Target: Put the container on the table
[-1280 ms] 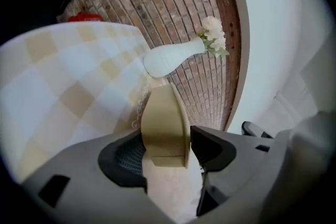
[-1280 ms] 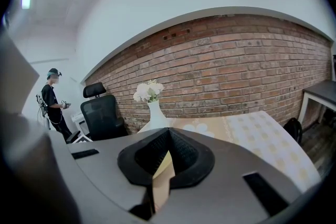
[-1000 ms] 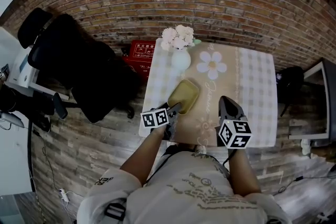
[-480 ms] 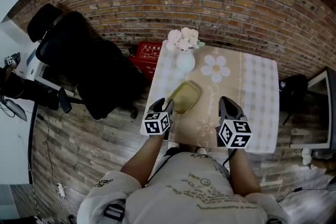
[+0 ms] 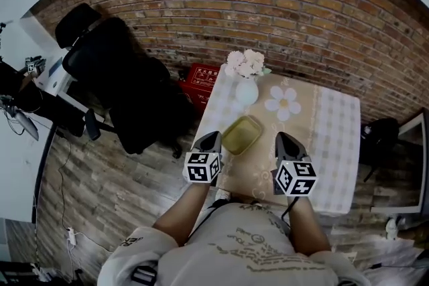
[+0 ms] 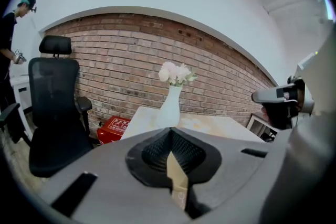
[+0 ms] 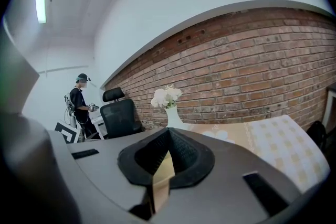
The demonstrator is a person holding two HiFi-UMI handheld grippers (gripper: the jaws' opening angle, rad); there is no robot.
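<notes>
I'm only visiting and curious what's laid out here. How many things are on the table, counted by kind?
Containers: 1, the yellow-green container
Vases: 1, the white vase
Flower bunches: 1, the pale flowers in that vase
Total: 3

Hand-held gripper [image 7: 168, 138] jaws together, vase [image 7: 173, 118], brick wall [image 7: 252, 65]

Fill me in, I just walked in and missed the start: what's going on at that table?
A person stands at the table with the checked and flowered cloth, a two-jaw gripper in each hand. The shallow olive-yellow rectangular container lies on the cloth, in front of the white vase of pale flowers. The left gripper and right gripper hover on either side of it, jaws together, holding nothing. The container looks already placed.
</notes>
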